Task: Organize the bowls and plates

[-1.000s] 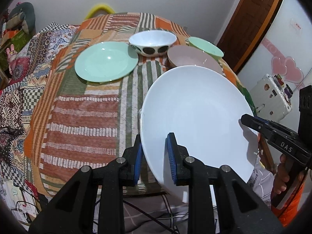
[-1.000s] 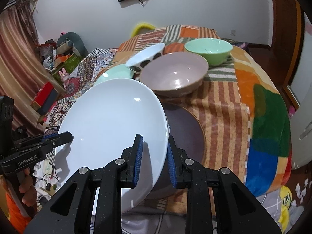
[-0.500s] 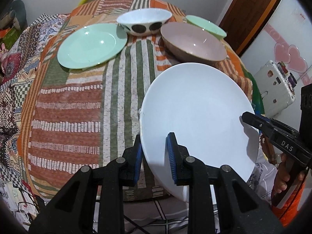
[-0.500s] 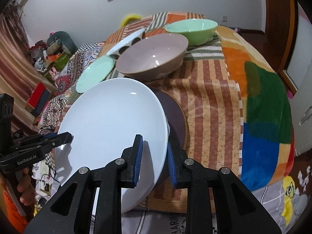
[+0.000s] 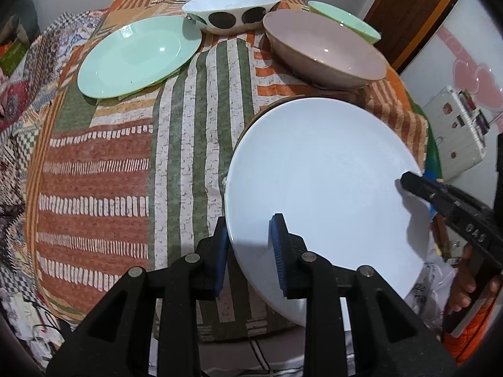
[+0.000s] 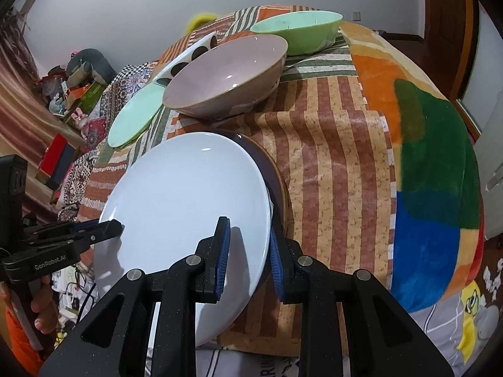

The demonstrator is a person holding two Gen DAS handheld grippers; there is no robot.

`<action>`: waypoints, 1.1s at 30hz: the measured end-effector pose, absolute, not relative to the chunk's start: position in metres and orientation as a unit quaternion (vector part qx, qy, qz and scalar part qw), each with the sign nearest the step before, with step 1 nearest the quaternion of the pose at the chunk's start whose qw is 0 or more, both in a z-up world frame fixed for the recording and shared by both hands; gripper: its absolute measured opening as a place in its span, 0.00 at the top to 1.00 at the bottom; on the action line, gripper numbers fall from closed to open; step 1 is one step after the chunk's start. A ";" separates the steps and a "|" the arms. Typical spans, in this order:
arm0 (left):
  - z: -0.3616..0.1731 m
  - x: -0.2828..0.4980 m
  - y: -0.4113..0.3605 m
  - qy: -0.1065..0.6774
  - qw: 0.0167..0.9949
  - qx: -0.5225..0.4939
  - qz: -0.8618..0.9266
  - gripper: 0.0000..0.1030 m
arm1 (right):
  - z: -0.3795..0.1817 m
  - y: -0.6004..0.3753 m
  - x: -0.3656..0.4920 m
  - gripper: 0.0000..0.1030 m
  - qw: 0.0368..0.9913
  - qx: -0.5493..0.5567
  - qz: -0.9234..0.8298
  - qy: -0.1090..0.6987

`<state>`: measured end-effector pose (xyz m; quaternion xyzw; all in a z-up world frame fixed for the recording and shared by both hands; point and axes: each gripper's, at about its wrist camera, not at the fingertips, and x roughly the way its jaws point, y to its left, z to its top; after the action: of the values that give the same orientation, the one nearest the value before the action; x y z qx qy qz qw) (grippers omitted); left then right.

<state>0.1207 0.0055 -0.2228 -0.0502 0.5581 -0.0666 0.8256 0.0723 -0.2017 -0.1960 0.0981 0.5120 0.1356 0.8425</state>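
Observation:
A large white plate (image 5: 323, 188) is held tilted above the table's near edge by both grippers. My left gripper (image 5: 248, 251) is shut on its left rim; my right gripper (image 6: 248, 251) is shut on its right rim (image 6: 188, 207). Each gripper shows in the other's view: the right one (image 5: 440, 198), the left one (image 6: 72, 238). A dark plate (image 6: 273, 176) lies under the white one, mostly hidden. Farther back lie a mint plate (image 5: 138, 53), a white bowl with black dots (image 5: 232, 9), a beige-pink bowl (image 5: 327, 50) and a green bowl (image 6: 298, 31).
The table (image 5: 100, 169) has a striped patchwork cloth, and its right end hangs down in orange, green and blue (image 6: 430, 169). Cluttered floor and boxes (image 6: 63, 94) lie to the left. A door (image 5: 415, 12) and a white case (image 5: 456, 132) stand at the right.
Both grippers have carried the white plate forward and lower over the table. The bowls and mint plate appear closer. The grip on the plate is unchanged.

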 end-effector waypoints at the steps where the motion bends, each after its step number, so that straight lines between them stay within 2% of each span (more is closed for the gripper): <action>1: -0.224 0.122 0.004 0.558 0.826 -0.048 -0.065 0.73 | -0.195 -0.202 0.073 0.79 0.843 0.096 0.135 0.511; 20: -0.231 0.131 0.007 0.558 0.825 -0.056 -0.066 0.74 | -0.193 -0.195 0.080 0.76 0.858 0.051 0.120 0.498; 24: -0.225 0.130 -0.002 0.546 0.835 -0.028 -0.057 0.74 | -0.191 -0.190 0.079 0.76 0.868 0.013 0.099 0.487; 33: -0.204 0.120 0.004 0.523 0.851 -0.019 -0.056 0.74 | -0.181 -0.191 0.074 0.75 0.868 0.018 0.102 0.485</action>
<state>0.1197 0.0043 -0.2043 -0.0191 0.5225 -0.0562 0.8506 0.0741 -0.1909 -0.1809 0.0185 0.4852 0.1025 0.8682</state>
